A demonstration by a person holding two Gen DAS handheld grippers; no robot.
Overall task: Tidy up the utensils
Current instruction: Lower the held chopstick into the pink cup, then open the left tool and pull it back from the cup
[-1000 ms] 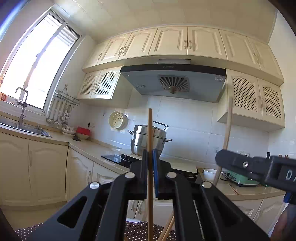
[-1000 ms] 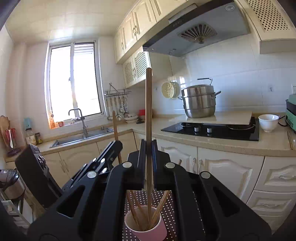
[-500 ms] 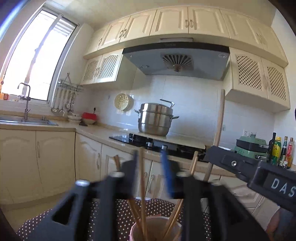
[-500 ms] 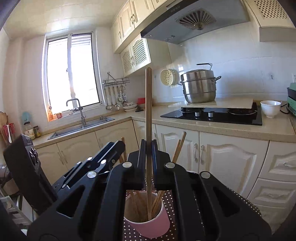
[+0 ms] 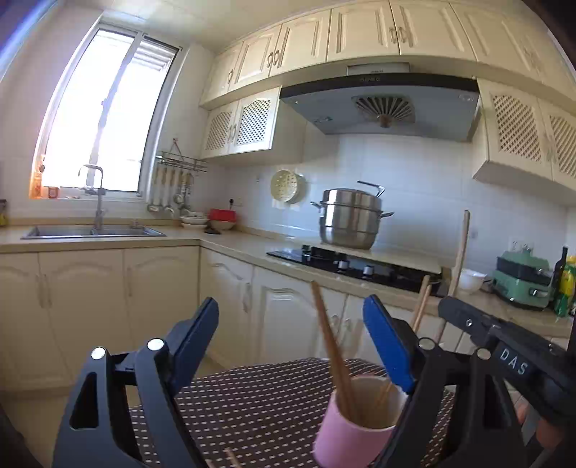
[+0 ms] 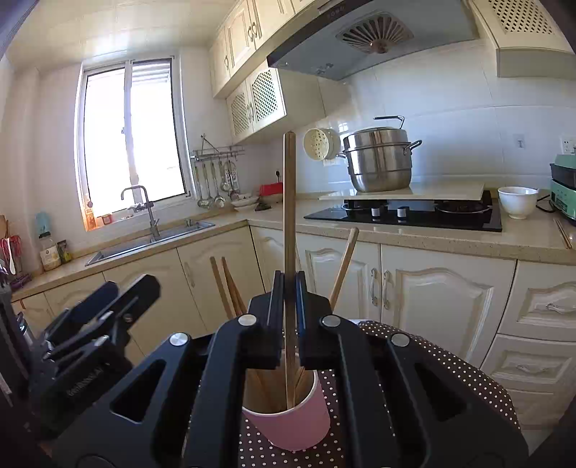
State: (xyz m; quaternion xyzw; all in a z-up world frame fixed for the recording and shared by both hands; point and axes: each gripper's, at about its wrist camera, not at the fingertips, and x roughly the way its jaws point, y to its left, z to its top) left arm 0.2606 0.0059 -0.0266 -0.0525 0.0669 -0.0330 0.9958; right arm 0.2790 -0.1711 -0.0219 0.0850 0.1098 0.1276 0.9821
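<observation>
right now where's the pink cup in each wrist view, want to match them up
Left wrist: the pink cup is low and right of centre, partly behind the right-hand finger of the opening left gripper.
Right wrist: the cup is at bottom centre, below the right gripper, which is shut on an upright chopstick.
Shared landmark: the steel steamer pot by the hob.

**Sunlit cream kitchen**

We're looking at an L-shaped run of cream panelled base cabinets under a beige stone countertop. Bright daylight pours through the tall sliding window above the steel sink. White tiled walls carry cream upper cupboards, two with lattice doors, and a grey range hood.
</observation>
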